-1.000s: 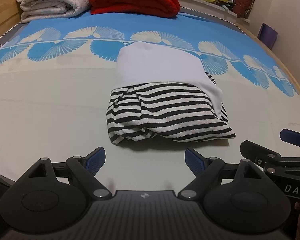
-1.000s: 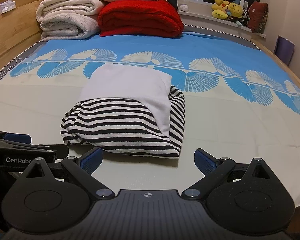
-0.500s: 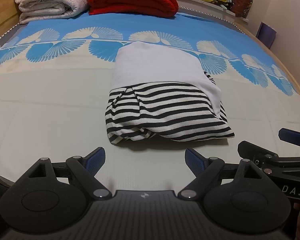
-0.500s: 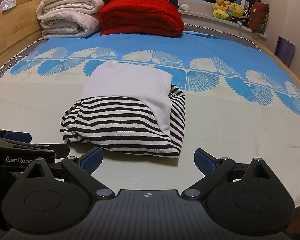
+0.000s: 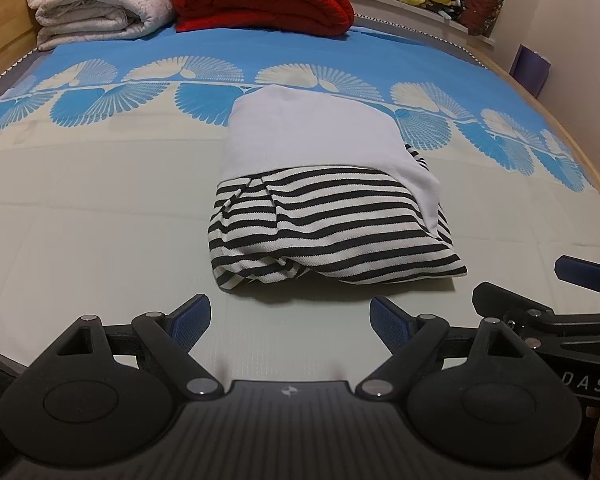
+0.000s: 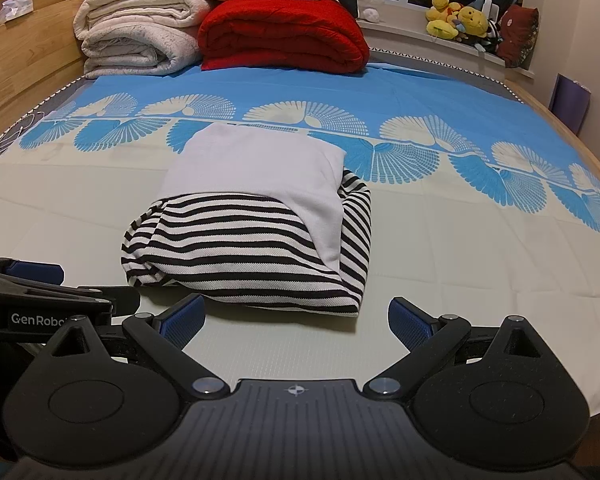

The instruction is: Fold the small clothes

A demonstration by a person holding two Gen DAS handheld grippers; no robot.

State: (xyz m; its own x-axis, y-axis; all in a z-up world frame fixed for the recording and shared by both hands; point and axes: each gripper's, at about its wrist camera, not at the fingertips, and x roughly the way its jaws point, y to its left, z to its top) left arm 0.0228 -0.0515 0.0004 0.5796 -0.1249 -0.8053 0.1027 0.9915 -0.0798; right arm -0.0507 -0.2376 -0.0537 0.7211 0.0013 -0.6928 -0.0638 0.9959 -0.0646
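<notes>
A small garment point(image 5: 324, 204), white on top and black-and-white striped below, lies folded into a bundle on the bed; it also shows in the right wrist view point(image 6: 256, 228). My left gripper point(image 5: 290, 316) is open and empty, just short of the bundle's near edge. My right gripper point(image 6: 296, 320) is open and empty, also just short of the near edge, to the right of the left one. The right gripper's fingers point(image 5: 580, 272) show at the right of the left wrist view, and the left gripper's fingers point(image 6: 36, 272) at the left of the right wrist view.
The bed point(image 5: 80, 208) has a pale sheet with a blue fan-pattern band. A red folded blanket point(image 6: 284, 36) and cream folded blankets point(image 6: 136, 36) are stacked at the far end. A wooden bed frame point(image 6: 28, 76) runs along the left. Plush toys point(image 6: 460, 20) sit on the sill.
Both grippers have drifted slightly, so the bundle sits a touch lower and nearer in view. The garment has not moved and both grippers stay open.
</notes>
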